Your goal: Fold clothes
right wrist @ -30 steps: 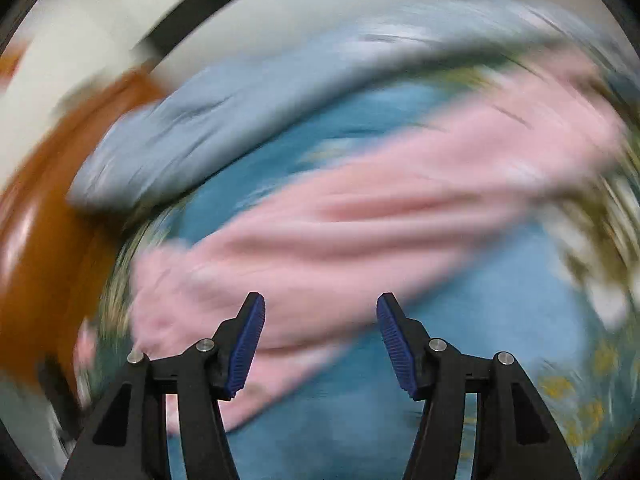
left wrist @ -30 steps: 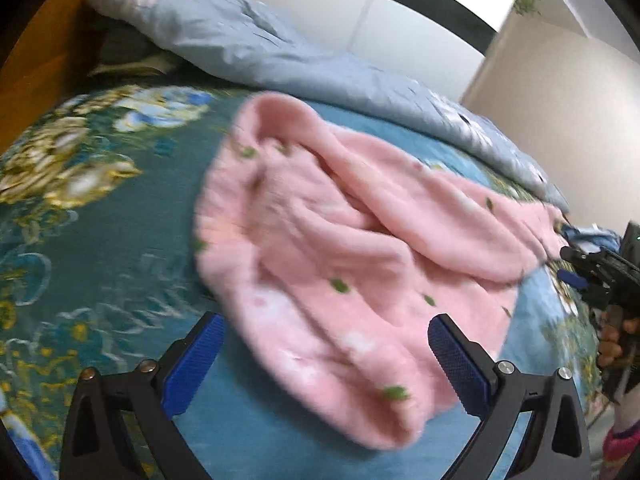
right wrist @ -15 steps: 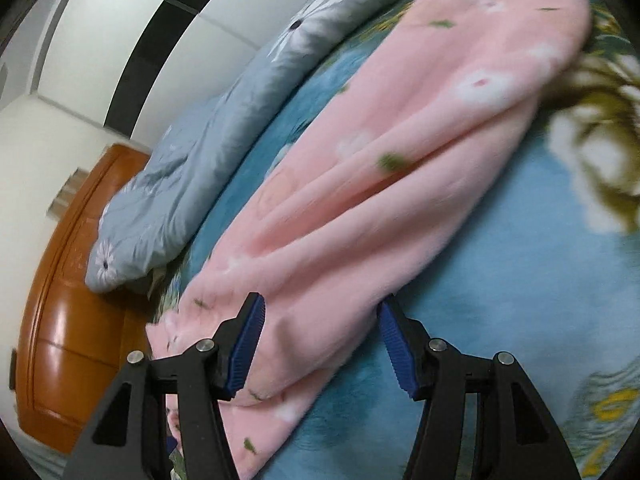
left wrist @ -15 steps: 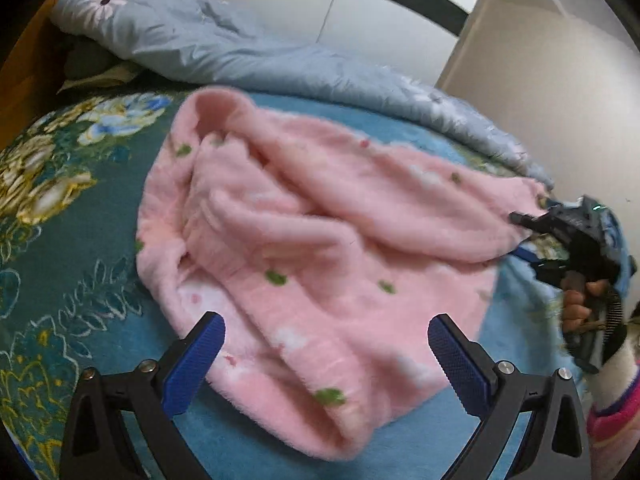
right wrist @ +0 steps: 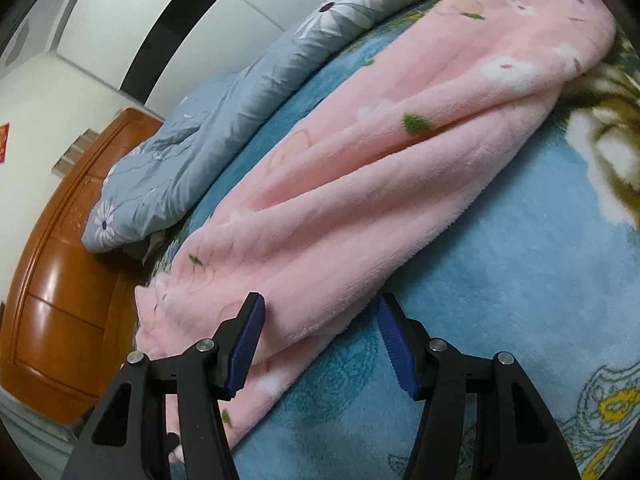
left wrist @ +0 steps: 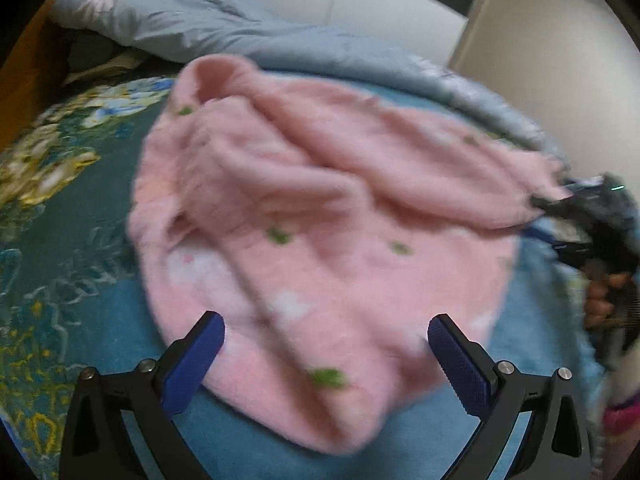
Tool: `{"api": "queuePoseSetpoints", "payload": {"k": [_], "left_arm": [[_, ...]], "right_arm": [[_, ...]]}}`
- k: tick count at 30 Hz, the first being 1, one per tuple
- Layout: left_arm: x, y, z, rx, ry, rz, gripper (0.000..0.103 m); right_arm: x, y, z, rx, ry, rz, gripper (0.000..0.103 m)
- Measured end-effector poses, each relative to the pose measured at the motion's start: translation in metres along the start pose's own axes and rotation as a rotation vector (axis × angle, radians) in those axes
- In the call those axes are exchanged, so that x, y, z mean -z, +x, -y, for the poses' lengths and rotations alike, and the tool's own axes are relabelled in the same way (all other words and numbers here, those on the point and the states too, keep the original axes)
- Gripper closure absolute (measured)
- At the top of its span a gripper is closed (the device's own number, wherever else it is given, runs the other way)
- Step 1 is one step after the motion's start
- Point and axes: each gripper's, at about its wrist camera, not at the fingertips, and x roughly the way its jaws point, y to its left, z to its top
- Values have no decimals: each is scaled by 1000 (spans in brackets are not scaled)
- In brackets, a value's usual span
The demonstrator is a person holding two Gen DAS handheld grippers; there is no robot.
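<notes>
- A pink fleece garment (left wrist: 320, 240), dotted with small green leaves and white flowers, lies rumpled on a bed covered by a blue floral blanket (left wrist: 72, 248); everything below is placed against this garment.
- To the left of the garment in the left wrist view, the blanket shows yellow and white flowers, and a strip of orange-brown wood edges the frame.
- Behind the garment, a grey-blue quilt (left wrist: 208, 28) with daisy prints is heaped along the far side of the bed, against a white wall.
- At the garment's near edge, the left gripper (left wrist: 326, 354) hangs with its two blue-padded fingers (left wrist: 192, 364) spread wide; the hem lies between them in the picture, and neither pad presses on it.
- At the garment's right end, a person's hand (left wrist: 604, 296) holds the other gripper; that part of the view is blurred, so contact there cannot be told.
- In the right wrist view the garment (right wrist: 380, 184) runs as a long, lengthwise-folded band from lower left to upper right across the blanket (right wrist: 500, 280).
- Left of that band stands a glossy wooden headboard (right wrist: 60, 280), with the quilt (right wrist: 224, 120) bunched between the two.
- At the band's near end, the right gripper (right wrist: 320, 344) has its fingers (right wrist: 246, 348) apart: the left pad sits just beside or against the fleece edge, the right pad is over bare blanket, and nothing is clamped.
</notes>
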Motion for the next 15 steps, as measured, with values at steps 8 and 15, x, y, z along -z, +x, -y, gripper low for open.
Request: {"api": "queuePoseSetpoints", "payload": {"k": [8,15], "left_arm": [[-5,9,-7,124,-79,-69,6],[-7,6,-20,156,-182,-46,53]], "right_arm": [[-11,-13,19,-23,47,52,43],[-25,-15,36,-88,183,92,45]]}}
